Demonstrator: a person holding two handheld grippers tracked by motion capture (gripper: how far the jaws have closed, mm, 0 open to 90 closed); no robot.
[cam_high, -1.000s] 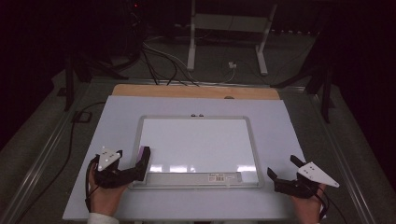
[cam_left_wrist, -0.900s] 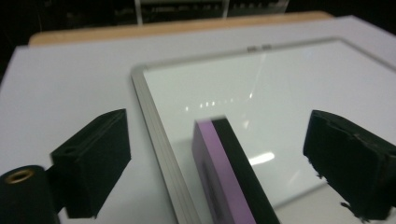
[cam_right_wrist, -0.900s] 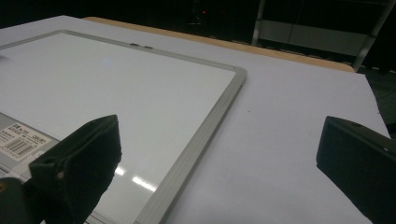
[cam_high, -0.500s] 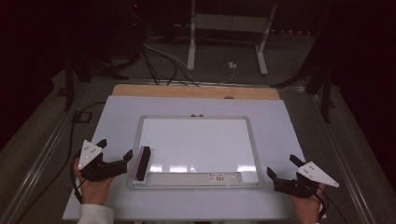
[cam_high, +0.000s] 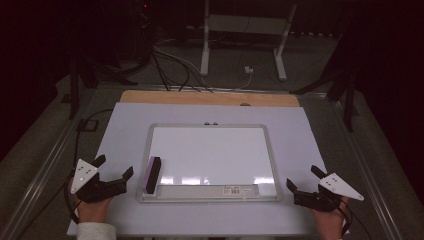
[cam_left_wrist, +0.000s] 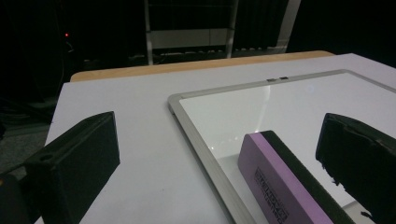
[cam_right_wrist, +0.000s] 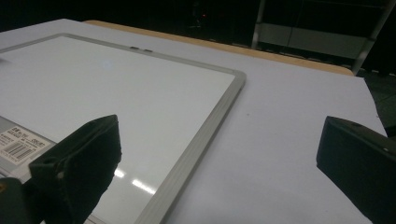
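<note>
The eraser (cam_high: 152, 174) is lying on the whiteboard (cam_high: 215, 155), tucked against the board's left frame edge at its near-left corner, with its long axis running along that edge, away from the person. It is sitting just to the right of the left tool (cam_high: 111, 177), which is resting on the tabletop (cam_high: 125, 125) beside the board's left edge, near but not touching the eraser. That makes the left hand (cam_high: 92, 207) by far the nearer one; the right tool (cam_high: 301, 186) is sitting off the board's near-right corner, well apart from the eraser, with the whole width of the board between them.

In the left gripper view the left tool (cam_left_wrist: 224, 154) is standing wide open and holding nothing, with the eraser (cam_left_wrist: 285, 182) lying in front of the gap, nearer its right jaw. A grasp across the short width would, I judge, need the jaws turned to straddle the long sides.

The right tool (cam_right_wrist: 219, 163) is likewise gaping wide and empty, looking across the board's right frame edge (cam_right_wrist: 201, 135).

The eraser is a slim rectangular block, purple on one long face with dark printed lettering, and black felt on the other. It is standing on a narrow edge, not flat. The whiteboard itself is looking clean, with a barcode label (cam_high: 234, 190) on its near rail.
</note>
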